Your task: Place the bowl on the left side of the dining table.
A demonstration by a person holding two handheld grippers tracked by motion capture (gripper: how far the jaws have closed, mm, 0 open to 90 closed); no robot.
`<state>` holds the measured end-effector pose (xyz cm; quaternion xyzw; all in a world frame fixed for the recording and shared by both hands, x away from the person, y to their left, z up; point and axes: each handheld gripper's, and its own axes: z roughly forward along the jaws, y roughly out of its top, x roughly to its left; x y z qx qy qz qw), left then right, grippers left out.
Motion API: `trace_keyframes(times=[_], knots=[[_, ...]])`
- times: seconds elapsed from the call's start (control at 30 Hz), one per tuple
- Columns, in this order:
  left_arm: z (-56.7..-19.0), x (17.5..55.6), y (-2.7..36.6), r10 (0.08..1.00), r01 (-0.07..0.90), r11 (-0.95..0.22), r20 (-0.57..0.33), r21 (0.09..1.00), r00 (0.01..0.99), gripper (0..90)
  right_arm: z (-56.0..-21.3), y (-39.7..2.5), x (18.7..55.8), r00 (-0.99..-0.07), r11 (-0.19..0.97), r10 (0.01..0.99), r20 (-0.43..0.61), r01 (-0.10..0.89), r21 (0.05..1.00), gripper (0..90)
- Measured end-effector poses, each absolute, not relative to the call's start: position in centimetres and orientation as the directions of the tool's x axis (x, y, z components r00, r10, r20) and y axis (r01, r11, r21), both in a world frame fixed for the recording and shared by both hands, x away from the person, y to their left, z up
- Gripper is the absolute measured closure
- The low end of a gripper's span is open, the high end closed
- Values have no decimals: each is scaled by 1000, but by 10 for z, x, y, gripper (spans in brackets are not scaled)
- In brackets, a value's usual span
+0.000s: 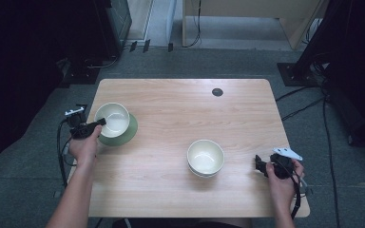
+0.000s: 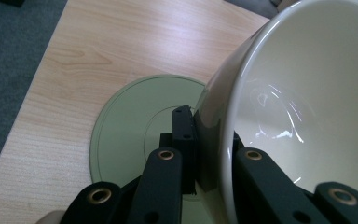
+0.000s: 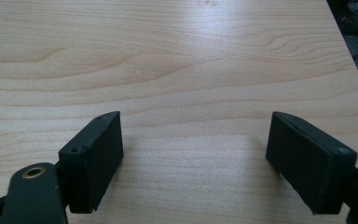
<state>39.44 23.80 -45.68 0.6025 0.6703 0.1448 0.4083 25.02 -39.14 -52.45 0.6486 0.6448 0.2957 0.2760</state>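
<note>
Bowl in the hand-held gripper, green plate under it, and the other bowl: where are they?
held bowl (image 1: 112, 117), high view, inner bottom.
green plate (image 2: 130, 121), left gripper view, flat top face.
other bowl (image 1: 205, 157), high view, inside centre.

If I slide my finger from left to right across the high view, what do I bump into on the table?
Left gripper → cream bowl it grips by the rim, over the green plate → second cream bowl → right gripper.
</note>
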Motion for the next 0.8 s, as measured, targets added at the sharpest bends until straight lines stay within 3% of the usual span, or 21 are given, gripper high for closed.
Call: trace_keyframes(times=[0.43, 0.8], knots=[[-468, 417, 248, 909, 767, 303, -413, 565, -54, 845, -525, -391, 250, -6, -16, 1000, 27, 673, 739, 186], [-475, 425, 249, 919, 809, 301, -381, 504, -104, 843, -525, -391, 250, -6, -16, 1000, 28, 673, 739, 186]])
